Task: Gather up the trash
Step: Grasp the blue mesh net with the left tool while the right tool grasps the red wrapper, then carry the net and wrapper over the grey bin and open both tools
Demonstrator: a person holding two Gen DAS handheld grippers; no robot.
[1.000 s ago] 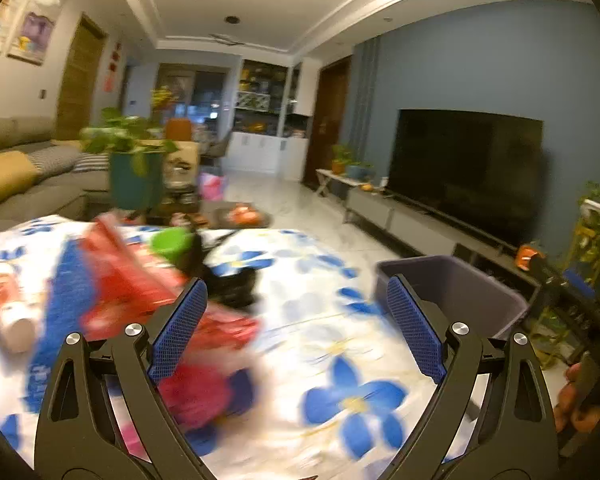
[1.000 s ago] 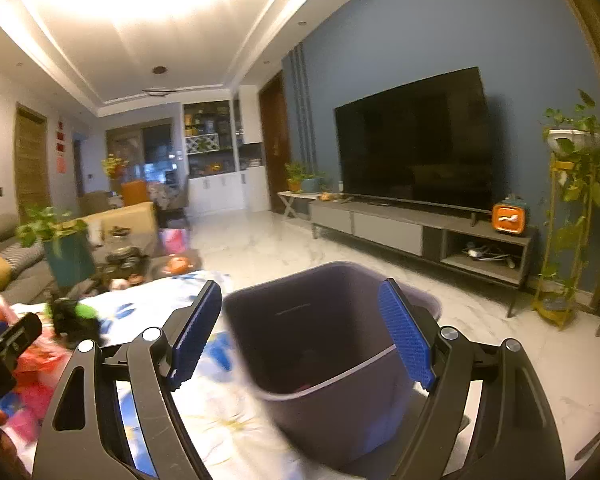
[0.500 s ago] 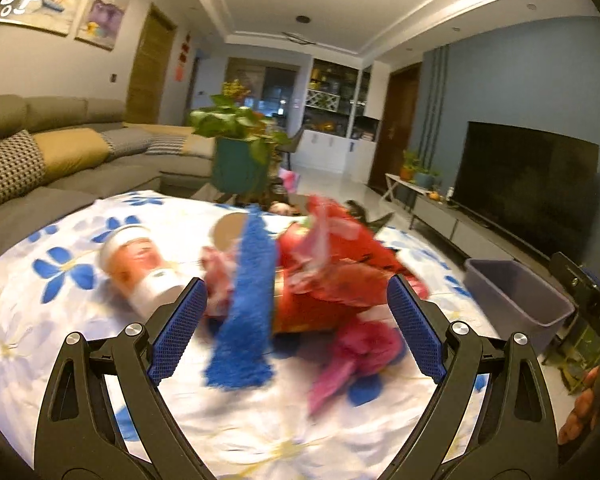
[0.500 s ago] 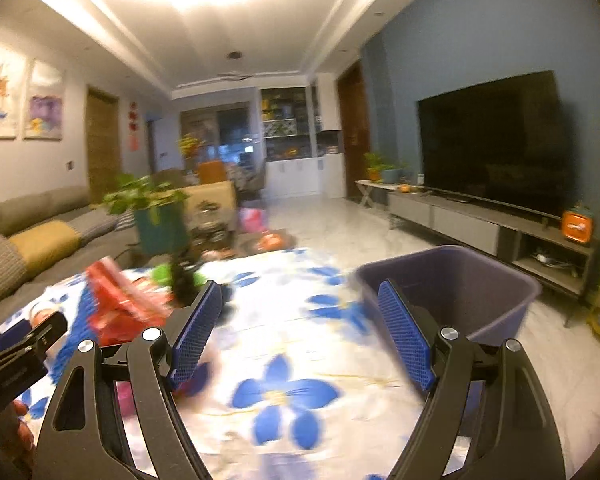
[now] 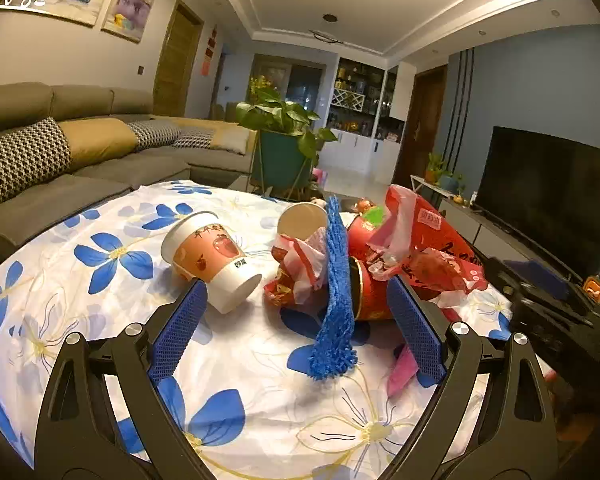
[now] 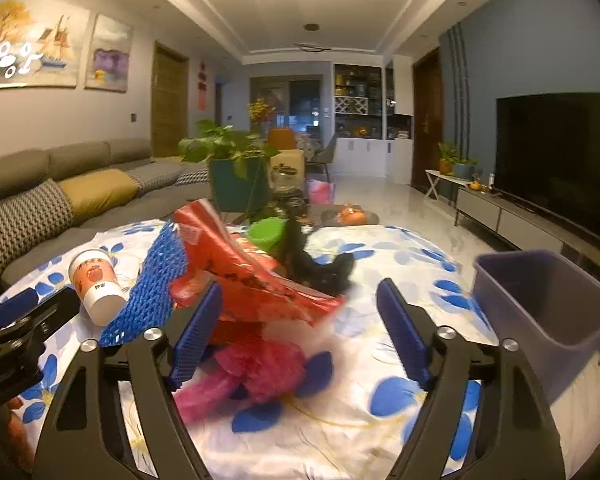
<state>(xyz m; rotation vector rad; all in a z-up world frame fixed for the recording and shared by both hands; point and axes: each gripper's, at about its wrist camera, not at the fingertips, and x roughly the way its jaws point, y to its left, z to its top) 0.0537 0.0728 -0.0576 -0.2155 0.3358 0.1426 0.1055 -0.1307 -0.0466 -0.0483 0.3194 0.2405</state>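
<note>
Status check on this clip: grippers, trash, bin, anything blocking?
Left gripper open, empty, facing the trash pile. Right gripper open, empty. Paper cup on its side; purple bin at the table's edge. Nothing blocking.

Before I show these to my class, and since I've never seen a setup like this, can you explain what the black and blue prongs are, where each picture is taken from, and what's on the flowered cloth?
The prongs are two hand-held grippers, tongs a person carries, each with a fisheye camera looking along its fingers. One picture is from the left hand-held gripper, the other from the right hand-held gripper. Both are open and hold nothing. On the flowered tablecloth lies a trash pile: a tipped paper cup, a blue knitted cloth, red plastic wrappers and something pink. The purple bin at the table's right edge is presumably where it goes.
</note>
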